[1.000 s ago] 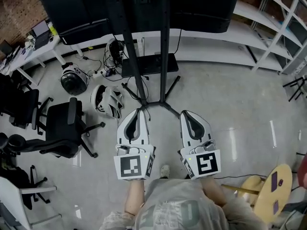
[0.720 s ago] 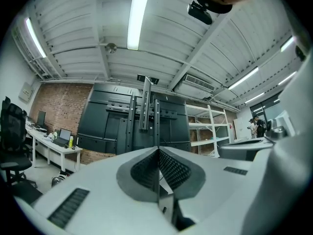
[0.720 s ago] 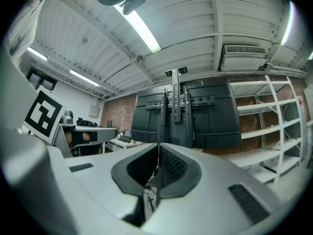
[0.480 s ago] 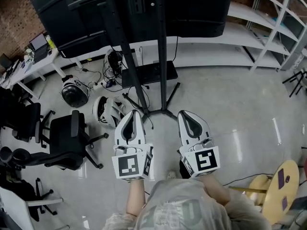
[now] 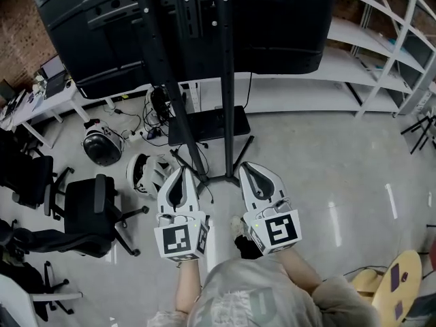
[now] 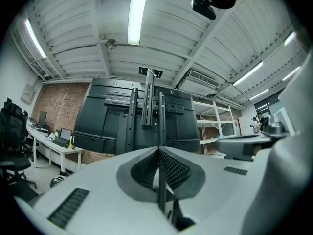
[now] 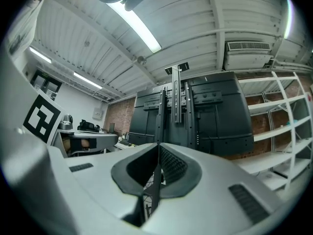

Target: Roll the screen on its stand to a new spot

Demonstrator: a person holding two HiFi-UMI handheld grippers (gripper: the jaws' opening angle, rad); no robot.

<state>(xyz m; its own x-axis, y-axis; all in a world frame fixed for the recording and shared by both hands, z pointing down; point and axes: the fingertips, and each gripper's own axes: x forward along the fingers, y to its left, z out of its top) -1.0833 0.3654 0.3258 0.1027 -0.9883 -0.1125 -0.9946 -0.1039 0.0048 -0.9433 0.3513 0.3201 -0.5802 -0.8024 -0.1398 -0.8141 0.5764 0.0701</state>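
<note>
- We face the back of the screen point(image 5: 286, 26), a big black panel at the far centre, above the grey floor point(image 5: 327, 155).
- Its stand point(image 5: 227, 101) holds it on two black, holed uprights, with a black shelf point(image 5: 208, 123) low down and splayed legs.
- Our left gripper point(image 5: 181, 171) is closed on nothing, its tip just beside the left upright's foot.
- Our right gripper point(image 5: 244, 165) is likewise closed and empty, near the right leg.

The big black screen point(image 5: 272, 19) stands upright, its back showing, on a black stand point(image 5: 225, 114) with legs on the grey floor point(image 5: 327, 155).
</note>
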